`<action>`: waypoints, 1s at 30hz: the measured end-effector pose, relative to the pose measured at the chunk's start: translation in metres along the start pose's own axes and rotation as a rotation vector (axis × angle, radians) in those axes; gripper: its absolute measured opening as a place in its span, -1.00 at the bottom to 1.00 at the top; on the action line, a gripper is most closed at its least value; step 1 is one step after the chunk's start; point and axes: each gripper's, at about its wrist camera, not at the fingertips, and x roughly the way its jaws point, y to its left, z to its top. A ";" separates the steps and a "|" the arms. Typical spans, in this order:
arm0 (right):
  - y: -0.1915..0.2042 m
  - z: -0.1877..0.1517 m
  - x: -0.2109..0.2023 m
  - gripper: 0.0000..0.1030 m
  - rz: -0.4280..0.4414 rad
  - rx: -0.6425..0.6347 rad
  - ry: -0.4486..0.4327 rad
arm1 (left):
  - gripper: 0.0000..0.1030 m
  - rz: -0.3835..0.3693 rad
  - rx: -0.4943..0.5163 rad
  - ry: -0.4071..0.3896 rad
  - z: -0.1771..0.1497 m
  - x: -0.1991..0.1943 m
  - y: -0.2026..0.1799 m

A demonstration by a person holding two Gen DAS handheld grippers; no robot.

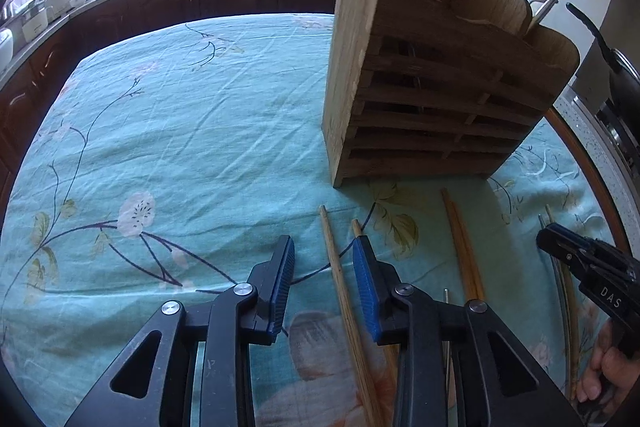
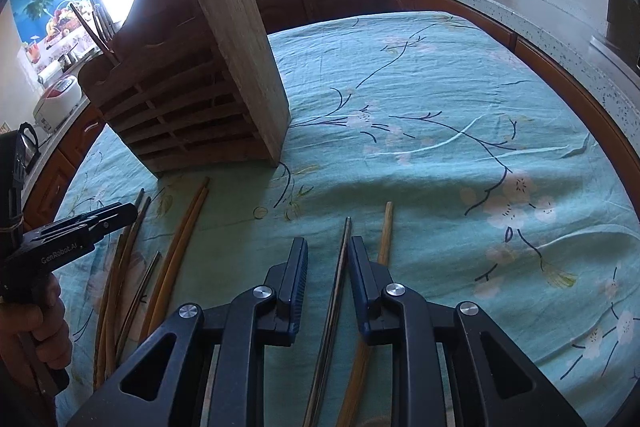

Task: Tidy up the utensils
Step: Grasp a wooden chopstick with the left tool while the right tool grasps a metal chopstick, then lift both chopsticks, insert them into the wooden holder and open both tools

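Chopsticks lie scattered on the surface in front of the wooden utensil holder [image 1: 436,75], long axes running roughly from me toward its slatted face. My left gripper [image 1: 324,267] hangs over one wooden chopstick [image 1: 340,279], its jaws parted on either side and not pressing it as far as I can see. A paired set of wooden chopsticks [image 1: 460,239] lies just to the right. My right gripper [image 2: 327,263] straddles a dark metal chopstick [image 2: 340,267], jaws narrow but apart from it; a bamboo chopstick [image 2: 385,231] lies just outside the right jaw. Writing I can read: "DAS" on the right gripper's body in the left view, "GenRobot.AI" on the left one's in the right view. The floral tablecloth [image 2: 460,107] is open to the right (plenty of room there); the holder stands upright, spoons and chopsticks poking from its top.
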 end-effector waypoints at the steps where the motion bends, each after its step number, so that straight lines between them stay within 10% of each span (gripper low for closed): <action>1: 0.002 0.001 0.001 -0.60 -0.008 -0.011 -0.001 | -0.50 0.016 0.023 0.000 0.000 0.001 -0.004; 8: 0.006 0.001 0.002 -0.89 -0.049 -0.048 -0.006 | -0.93 0.026 0.101 -0.005 0.000 0.007 -0.018; 30: 0.033 0.022 -0.141 -0.92 0.184 -0.009 -0.291 | -0.94 -0.209 -0.045 -0.280 -0.036 -0.163 0.025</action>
